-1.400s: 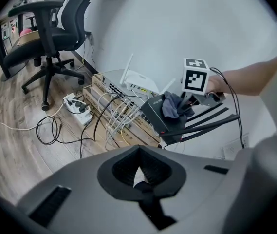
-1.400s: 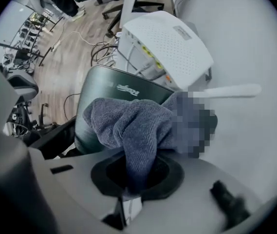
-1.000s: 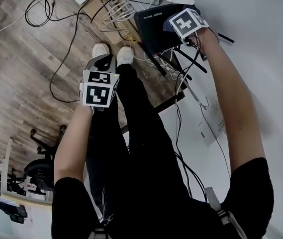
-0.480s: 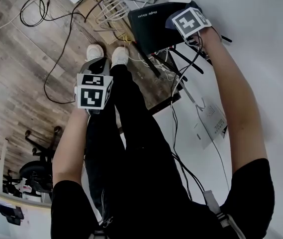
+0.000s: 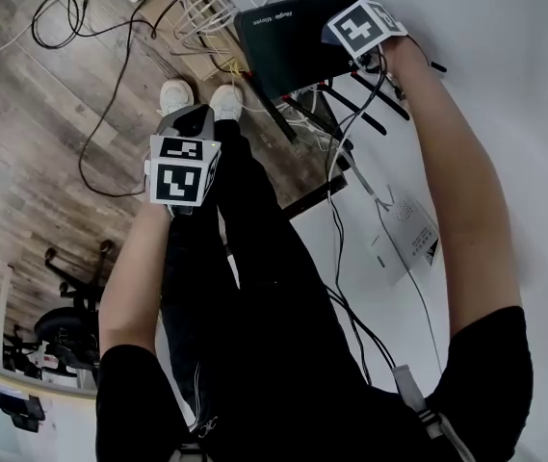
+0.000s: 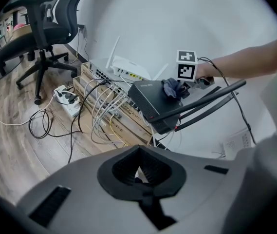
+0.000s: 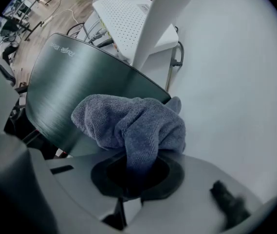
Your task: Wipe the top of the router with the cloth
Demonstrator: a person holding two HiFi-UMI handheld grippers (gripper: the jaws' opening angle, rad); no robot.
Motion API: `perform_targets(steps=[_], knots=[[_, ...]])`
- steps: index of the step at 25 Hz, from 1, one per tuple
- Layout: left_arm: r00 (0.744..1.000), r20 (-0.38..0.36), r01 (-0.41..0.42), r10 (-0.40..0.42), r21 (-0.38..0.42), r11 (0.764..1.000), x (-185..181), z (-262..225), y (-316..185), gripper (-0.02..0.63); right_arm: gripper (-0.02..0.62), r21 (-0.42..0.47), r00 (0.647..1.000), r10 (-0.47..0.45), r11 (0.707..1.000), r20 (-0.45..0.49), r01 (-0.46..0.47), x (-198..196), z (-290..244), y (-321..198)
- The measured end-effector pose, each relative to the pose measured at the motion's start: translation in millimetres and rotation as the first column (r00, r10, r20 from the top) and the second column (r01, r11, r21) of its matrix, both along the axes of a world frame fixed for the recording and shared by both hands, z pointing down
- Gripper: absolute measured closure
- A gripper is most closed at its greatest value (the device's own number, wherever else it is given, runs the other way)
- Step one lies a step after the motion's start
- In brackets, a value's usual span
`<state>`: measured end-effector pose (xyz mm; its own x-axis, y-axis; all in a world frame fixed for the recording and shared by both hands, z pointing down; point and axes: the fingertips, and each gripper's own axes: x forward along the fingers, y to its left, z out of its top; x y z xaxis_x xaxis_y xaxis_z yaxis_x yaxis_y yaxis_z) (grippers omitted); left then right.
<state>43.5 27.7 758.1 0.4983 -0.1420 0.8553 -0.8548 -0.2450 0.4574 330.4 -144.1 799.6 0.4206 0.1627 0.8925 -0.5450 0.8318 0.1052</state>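
Observation:
The black router [image 5: 283, 37] lies flat on a stack of equipment, with its antennas [image 5: 365, 104] sticking out toward the wall. My right gripper [image 5: 362, 27] is over the router's wall-side end, shut on a grey-blue cloth [image 7: 133, 123]. The bunched cloth rests on the brushed dark top of the router [image 7: 75, 82]. In the left gripper view the cloth [image 6: 172, 88] sits on the router [image 6: 150, 99] under the right gripper's marker cube. My left gripper [image 5: 187, 123] hangs away from the router above the person's legs, jaws together and holding nothing.
A white router [image 7: 128, 18] with an upright antenna stands just beyond the black one. Network boxes with many cables [image 6: 106, 108], a power strip [image 6: 66, 97] and an office chair [image 6: 43, 38] are on the wooden floor. A white wall [image 5: 505, 85] with a socket plate [image 5: 404, 239] is at the right.
The right gripper has slid the cloth a little across the router top toward its wall-side end. The left gripper has hardly moved.

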Motion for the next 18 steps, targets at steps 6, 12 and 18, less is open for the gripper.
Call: perform_targets(steps=[6,12,18], knots=[[0.999,0.026,0.030,-0.030,0.000,1.000,-4.4,2.8,2.2,0.595,0.551,-0.003,0.999,0.053,0.999,0.014,-0.053,-2.9,2.2,-4.1],[0.994,0.027,0.102,-0.102,0.013,0.995,-9.1,-3.6,-4.4,0.595,0.551,-0.028,0.996,0.085,0.996,0.005,-0.085,-1.6,-0.5,-1.8],[0.996,0.034,0.083,-0.083,0.013,0.996,-6.8,-3.1,1.9,0.595,0.551,-0.031,0.998,0.057,0.998,0.009,-0.057,-6.9,-0.6,0.1]])
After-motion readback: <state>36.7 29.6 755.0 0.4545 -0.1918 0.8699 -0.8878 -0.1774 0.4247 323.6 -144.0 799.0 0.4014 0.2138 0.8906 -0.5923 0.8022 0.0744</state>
